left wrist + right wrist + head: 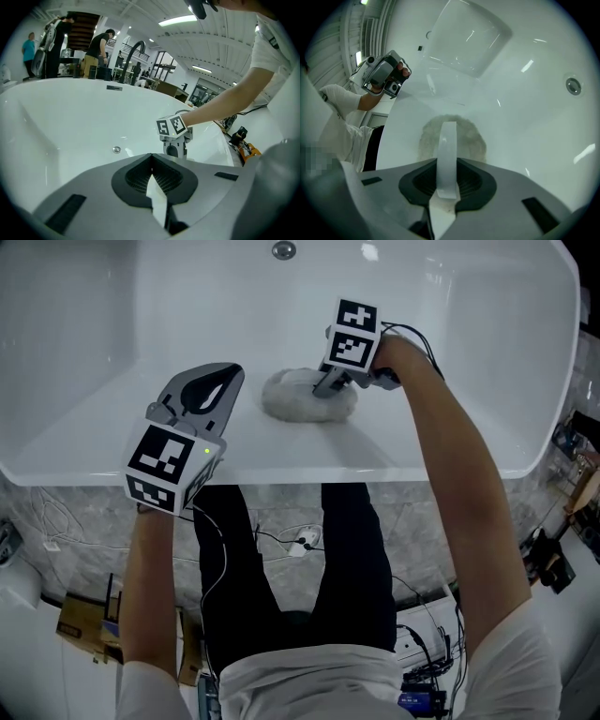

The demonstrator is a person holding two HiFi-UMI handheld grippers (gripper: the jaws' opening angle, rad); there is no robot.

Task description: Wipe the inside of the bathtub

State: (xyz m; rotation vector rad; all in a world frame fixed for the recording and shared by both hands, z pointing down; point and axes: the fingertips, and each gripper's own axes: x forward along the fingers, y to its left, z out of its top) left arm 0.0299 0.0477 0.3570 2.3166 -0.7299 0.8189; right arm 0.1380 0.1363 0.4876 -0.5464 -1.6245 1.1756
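Over the near rim of the tub [103, 465], on my left, I hold the left tongs [231, 374] with the tips pointing out across the white basin. The left gripper view shows these tongs [151, 157] closed, tip against tip, with nothing between them. Past them that view shows the tub's [70, 117] smooth inner wall and the small round drain [116, 149]. Beyond the far rim, a few people [99, 47] stand in a bright hall.

Just right of the left tongs, a fluffy grey pad [292, 401] lies on the inside of the tub, close to the near wall. My right tongs [328, 388] come down onto its right half, my arm [459, 456] reaching in from the right. In the right gripper view, these tongs [446, 161] are clamped on a white strap [448, 140] that stands up from the pad [476, 140], and the pad sits flat against the tub's [511, 93] surface. The drain [283, 250] sits at the far side, well apart from the pad; in the right gripper view it [573, 86] shows off to the right.
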